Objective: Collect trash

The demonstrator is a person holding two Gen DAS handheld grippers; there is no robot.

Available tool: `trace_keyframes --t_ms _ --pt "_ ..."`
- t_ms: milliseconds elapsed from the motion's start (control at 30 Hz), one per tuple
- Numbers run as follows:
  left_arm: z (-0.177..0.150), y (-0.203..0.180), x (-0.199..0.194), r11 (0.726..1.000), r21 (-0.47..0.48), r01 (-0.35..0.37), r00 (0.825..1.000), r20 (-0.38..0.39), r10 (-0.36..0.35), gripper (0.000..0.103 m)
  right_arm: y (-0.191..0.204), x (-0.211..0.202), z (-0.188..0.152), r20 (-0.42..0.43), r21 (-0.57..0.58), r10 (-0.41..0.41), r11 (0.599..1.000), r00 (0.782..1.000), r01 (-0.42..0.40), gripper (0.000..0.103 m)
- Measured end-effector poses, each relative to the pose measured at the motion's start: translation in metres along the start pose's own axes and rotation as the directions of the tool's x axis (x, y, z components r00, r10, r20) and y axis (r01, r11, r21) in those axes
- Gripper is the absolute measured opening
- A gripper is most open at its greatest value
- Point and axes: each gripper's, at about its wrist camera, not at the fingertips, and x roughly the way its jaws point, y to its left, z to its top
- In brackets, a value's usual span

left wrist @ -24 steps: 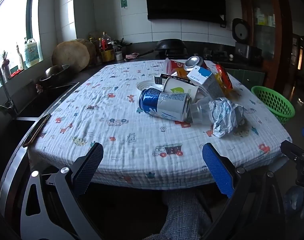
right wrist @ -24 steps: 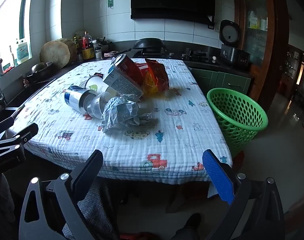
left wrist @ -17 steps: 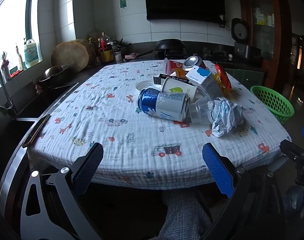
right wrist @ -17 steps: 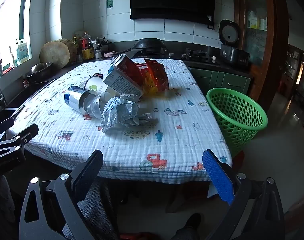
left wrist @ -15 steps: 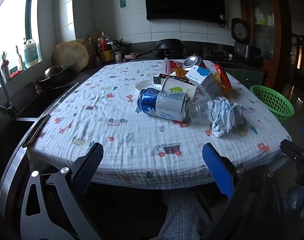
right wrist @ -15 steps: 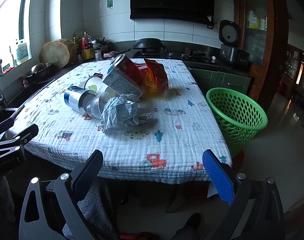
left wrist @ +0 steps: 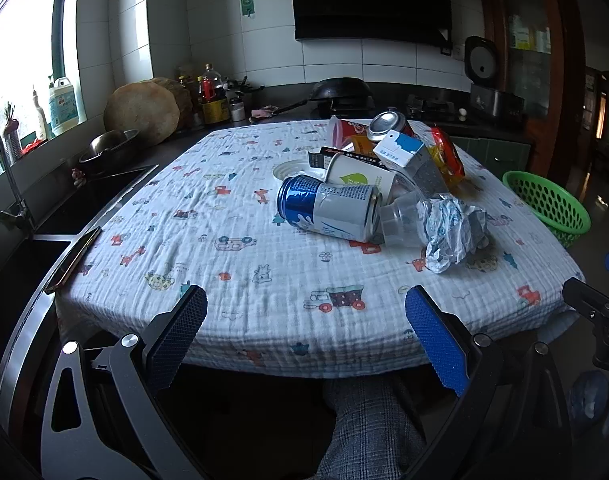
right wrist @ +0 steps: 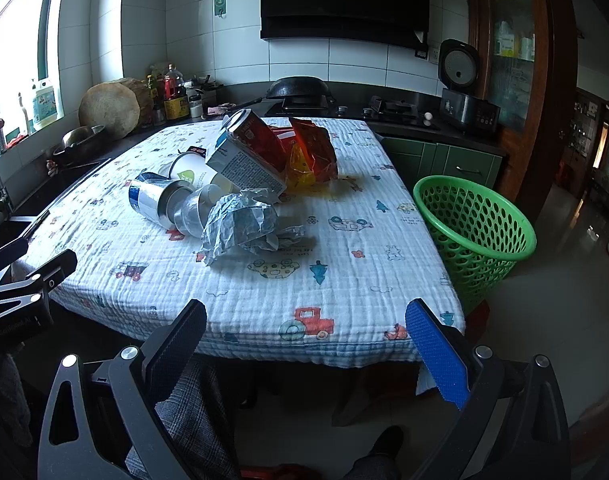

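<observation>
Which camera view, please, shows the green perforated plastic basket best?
The right wrist view: the green perforated plastic basket stands whole beside the table, its rim and wall clear. The left wrist view catches only its upper part, past the table's far corner.

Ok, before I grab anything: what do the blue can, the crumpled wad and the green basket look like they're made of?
Blue can: thin metal, probably aluminium; glossy printed wall, shiny silver end.
Crumpled wad: paper or thin film, can't tell which; sharp creases, faint sheen.
Green basket: moulded plastic; uniform colour, regular perforated wall.
</observation>
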Motion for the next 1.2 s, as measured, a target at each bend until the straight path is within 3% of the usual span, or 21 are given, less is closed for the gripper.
trace_keyframes --t_ms 1200 --pt "0.0031 0.0043 0.0026 1.0 0.001 -0.009 1.0 -0.002 0.009 0.098 0.0027 0.0026 0.0009 -0.01 -0.003 0.007 1.0 1.0 -0.007 0.097"
